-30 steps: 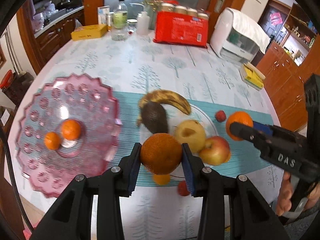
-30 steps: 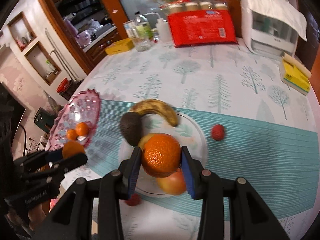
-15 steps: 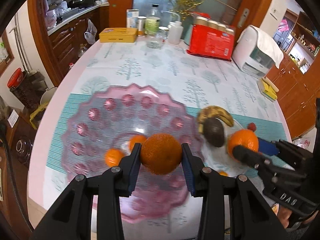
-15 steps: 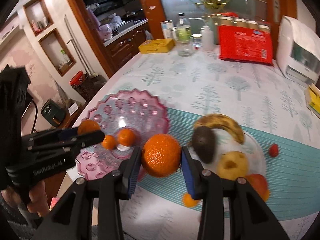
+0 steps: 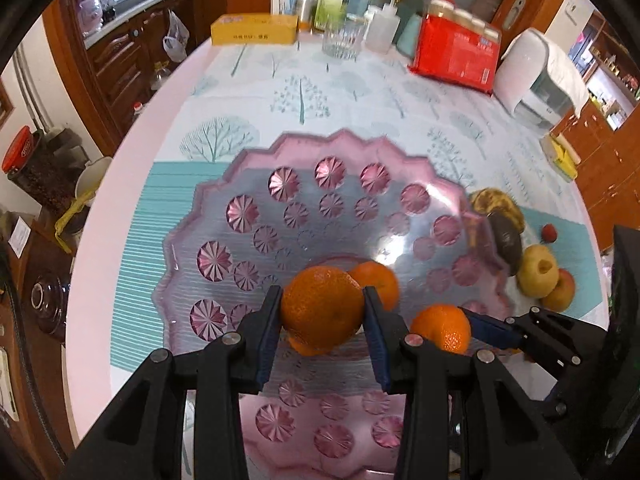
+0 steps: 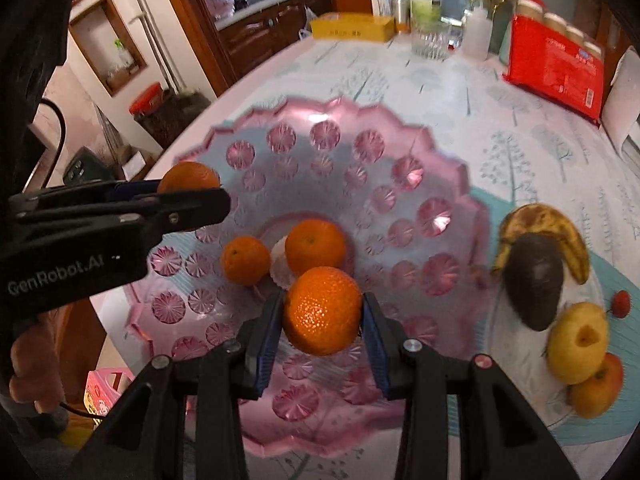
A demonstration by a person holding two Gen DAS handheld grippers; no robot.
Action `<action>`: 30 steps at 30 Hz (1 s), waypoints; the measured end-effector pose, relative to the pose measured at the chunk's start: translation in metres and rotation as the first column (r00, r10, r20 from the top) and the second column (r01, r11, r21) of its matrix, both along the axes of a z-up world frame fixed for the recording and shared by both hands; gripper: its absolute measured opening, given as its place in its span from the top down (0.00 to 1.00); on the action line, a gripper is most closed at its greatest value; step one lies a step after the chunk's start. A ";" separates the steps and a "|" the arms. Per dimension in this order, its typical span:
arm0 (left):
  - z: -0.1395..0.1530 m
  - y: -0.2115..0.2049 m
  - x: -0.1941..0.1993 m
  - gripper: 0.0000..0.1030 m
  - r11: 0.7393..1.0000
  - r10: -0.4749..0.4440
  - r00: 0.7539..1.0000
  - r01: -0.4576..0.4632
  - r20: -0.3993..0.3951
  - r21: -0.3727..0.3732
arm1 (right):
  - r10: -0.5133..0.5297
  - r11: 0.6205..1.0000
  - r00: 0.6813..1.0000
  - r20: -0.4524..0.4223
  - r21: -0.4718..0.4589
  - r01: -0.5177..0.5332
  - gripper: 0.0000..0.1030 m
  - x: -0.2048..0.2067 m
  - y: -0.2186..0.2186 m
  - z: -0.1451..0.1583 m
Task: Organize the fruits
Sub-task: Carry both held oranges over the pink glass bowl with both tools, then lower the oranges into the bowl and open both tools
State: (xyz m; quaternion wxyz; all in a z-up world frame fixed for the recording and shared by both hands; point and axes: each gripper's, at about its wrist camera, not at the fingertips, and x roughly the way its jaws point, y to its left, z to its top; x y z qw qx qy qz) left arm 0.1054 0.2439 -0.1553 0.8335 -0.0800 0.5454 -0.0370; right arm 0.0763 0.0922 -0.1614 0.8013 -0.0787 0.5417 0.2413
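- Oranges fill both pairs of tongs: the left tongs [image 5: 322, 322] are clamped on one orange [image 5: 322, 312], blue pads pressed to its sides, jaws only as wide as the fruit.
- Right tongs [image 6: 322, 322] grip a second orange [image 6: 322, 310] the same way, pads tight against the peel.
- Both held oranges hang over the pink glass platter [image 6: 400, 160], a scalloped dish with cut starburst dots that sits on the desk [image 5: 360, 92] near its rounded edge.
- In the right wrist view, two smaller oranges lie in the platter's sunken centre: one [image 6: 315, 246] just behind the held fruit, the other [image 6: 245, 260] to its left, with a glint of light between them.
- In that same view the left tongs enter from the left edge with their orange over the platter's left rim; fingers of a hand [image 6: 34, 364] show below them.
- In the left wrist view the right tongs come in from the lower right, their orange just beside the left one.
- Beside the platter, a clear plate [image 6: 596, 284] carries a spotted banana [image 6: 548, 224], a dark avocado [image 6: 534, 280], a yellow apple [image 6: 576, 340] and a reddish apple [image 6: 598, 386]; these touch one another.
- A small red fruit [image 6: 619, 303] lies on the teal striped mat just past the plate.
- At the desk's far end stand a yellow box [image 5: 254, 29], a drinking glass [image 5: 342, 40], bottles and a red package [image 5: 454, 56].
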 end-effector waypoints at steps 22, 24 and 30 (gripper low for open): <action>-0.032 -0.002 0.014 0.22 0.996 -0.027 0.998 0.031 -0.061 0.079 | -0.088 0.996 0.994 -0.059 -0.035 0.086 0.41 0.007 0.002 -0.023; -0.030 -0.003 0.012 0.21 0.996 -0.033 0.998 0.038 -0.057 0.084 | -0.094 0.995 0.994 -0.047 -0.019 0.093 0.40 0.006 0.000 -0.019; -0.024 -0.003 0.005 0.18 0.996 -0.023 0.998 0.028 -0.051 0.087 | -0.097 0.995 0.995 0.010 0.010 0.097 0.37 0.003 -0.004 -0.005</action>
